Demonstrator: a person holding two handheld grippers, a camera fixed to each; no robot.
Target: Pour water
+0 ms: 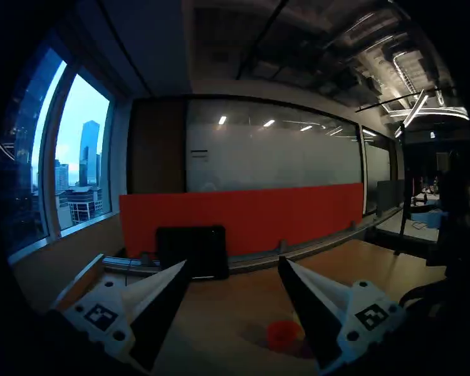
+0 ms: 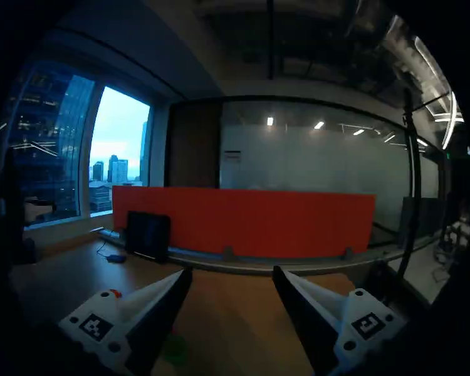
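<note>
Pouring looks not started: left gripper and right gripper are held with jaws wide open, empty. A small orange-red plastic cup is seen on the wooden bench, well short of its far edge.

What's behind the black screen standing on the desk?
The orange-red divider panel, with frosted glass above it. The black screen hides part of the divider's lower left.

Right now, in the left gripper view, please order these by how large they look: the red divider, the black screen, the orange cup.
1. the red divider
2. the black screen
3. the orange cup, smallest although it is nearest the camera
</note>
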